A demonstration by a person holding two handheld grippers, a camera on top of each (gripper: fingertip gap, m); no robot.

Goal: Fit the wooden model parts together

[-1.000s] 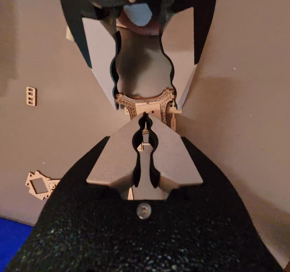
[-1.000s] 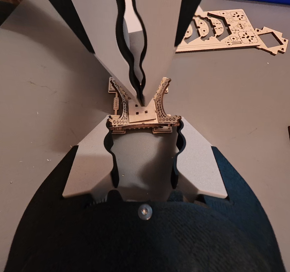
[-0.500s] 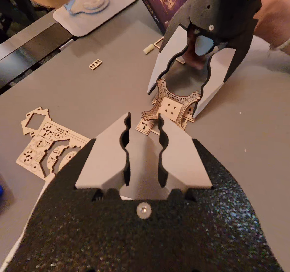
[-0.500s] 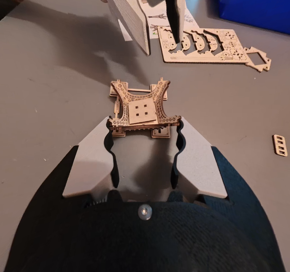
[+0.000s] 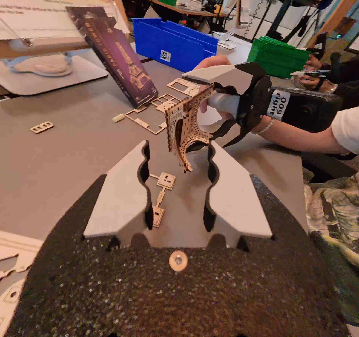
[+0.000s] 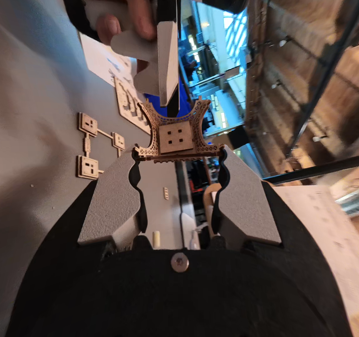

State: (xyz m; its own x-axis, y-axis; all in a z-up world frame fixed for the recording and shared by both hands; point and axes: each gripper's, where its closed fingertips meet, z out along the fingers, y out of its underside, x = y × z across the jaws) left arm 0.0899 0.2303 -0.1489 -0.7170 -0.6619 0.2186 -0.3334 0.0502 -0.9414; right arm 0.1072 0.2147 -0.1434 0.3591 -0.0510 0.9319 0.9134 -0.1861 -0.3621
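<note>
My right gripper (image 6: 177,152) is shut on the wooden lattice tower base (image 6: 175,140), its two fingertips clamping the outer legs. It holds the base in the air, turned on its side. In the left wrist view the tower base (image 5: 184,131) hangs just beyond my left gripper (image 5: 177,152), which is open and empty. The right gripper (image 5: 196,110) comes in from the right there. A flat wooden foot piece of linked square pads (image 5: 166,181) lies on the grey table (image 5: 58,162) between my left fingers; it also shows in the right wrist view (image 6: 88,145). The left gripper (image 6: 170,106) shows edge-on there.
A purple model box (image 5: 116,55) leans at the back, with a blue bin (image 5: 174,44) and a green bin (image 5: 275,55) behind. Empty wooden frames (image 5: 147,117), a small ladder piece (image 5: 41,127) and a white peg (image 5: 118,117) lie on the table. A parts sheet (image 6: 128,102) lies farther off.
My left gripper opened from shut, then pulled back from the tower base. My right gripper lifted the base off the table and rolled sideways. The foot piece stayed on the table.
</note>
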